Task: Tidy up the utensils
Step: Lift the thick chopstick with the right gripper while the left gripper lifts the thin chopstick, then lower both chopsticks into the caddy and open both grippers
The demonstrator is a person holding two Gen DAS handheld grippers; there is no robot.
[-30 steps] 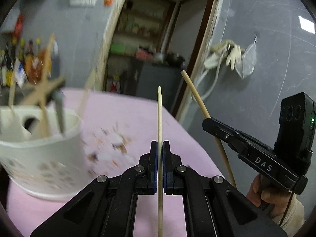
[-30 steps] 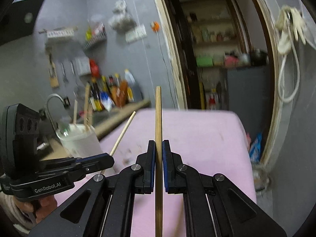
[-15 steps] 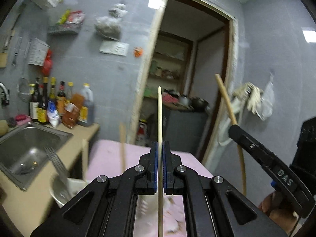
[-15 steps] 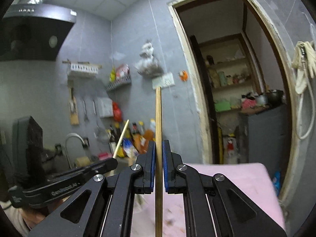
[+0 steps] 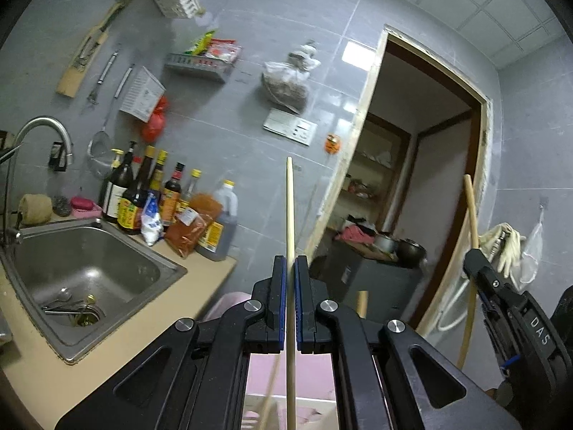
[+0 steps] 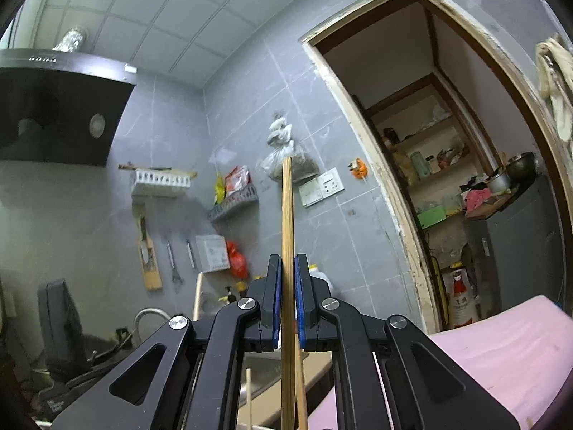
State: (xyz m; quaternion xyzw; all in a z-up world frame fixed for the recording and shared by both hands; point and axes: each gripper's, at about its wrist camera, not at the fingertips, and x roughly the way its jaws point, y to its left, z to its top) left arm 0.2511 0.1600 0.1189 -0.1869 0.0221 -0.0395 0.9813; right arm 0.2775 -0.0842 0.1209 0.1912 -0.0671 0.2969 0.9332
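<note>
In the left wrist view my left gripper (image 5: 290, 261) is shut on a thin pale chopstick (image 5: 290, 208) that stands upright between the blue pads. At the right edge of that view my right gripper (image 5: 474, 268) holds a browner chopstick (image 5: 472, 208), also upright. The right wrist view shows the right gripper (image 6: 287, 261) shut on that brown chopstick (image 6: 287, 208). The black body of the left gripper (image 6: 61, 322) sits low on the left there. Both grippers are raised above the pink table (image 6: 501, 344) and face the grey tiled wall. The tips of other sticks (image 5: 361, 301) poke up from below.
A steel sink (image 5: 82, 268) with a tap (image 5: 46, 125) is set in the beige counter on the left. Several sauce bottles (image 5: 150, 193) stand behind it. Wall racks (image 5: 200, 66) and hanging tools are above. A doorway (image 5: 412, 197) to a pantry opens on the right.
Both views have swung up from the pink table to the wall and ceiling as the grippers rose. The white utensil bucket has dropped out of view. Each gripper has kept its chopstick.
</note>
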